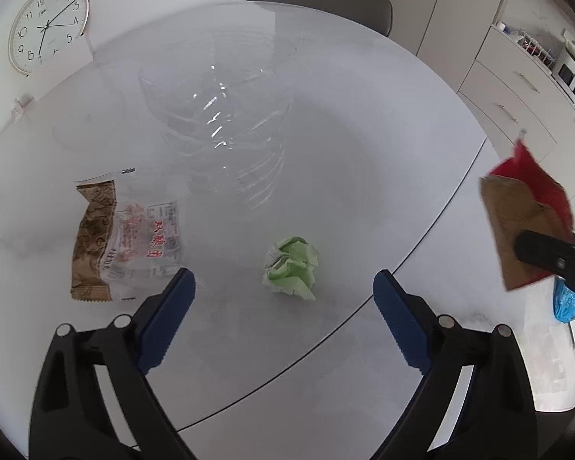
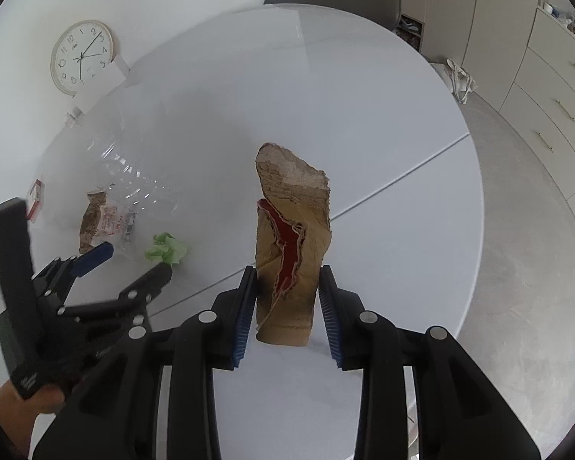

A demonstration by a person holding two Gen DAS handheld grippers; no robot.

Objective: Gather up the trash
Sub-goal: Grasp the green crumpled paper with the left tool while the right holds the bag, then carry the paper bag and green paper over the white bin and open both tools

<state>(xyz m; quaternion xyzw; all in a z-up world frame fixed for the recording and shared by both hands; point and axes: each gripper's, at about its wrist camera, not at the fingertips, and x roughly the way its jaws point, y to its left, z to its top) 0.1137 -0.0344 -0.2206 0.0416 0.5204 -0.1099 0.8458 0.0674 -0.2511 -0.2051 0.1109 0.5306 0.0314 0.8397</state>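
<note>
Right gripper (image 2: 287, 306): clamped on torn brown-and-red cardboard scrap (image 2: 293, 245).
Left gripper (image 1: 283, 291): jaws wide apart, empty, over crumpled green paper (image 1: 292, 267).
Snack wrapper (image 1: 124, 239): red Chinese print, unreadable.

Between the right tongs (image 2: 287, 306) sits torn, rough brown cardboard (image 2: 293, 245) with a red face, ahead of the left tongs (image 1: 283, 306) crumpled matt green paper (image 1: 292, 266), a glossy plastic wrapper (image 1: 122, 237) and clear plastic tub (image 1: 218, 122) on the smooth worktop (image 1: 364, 122).
</note>
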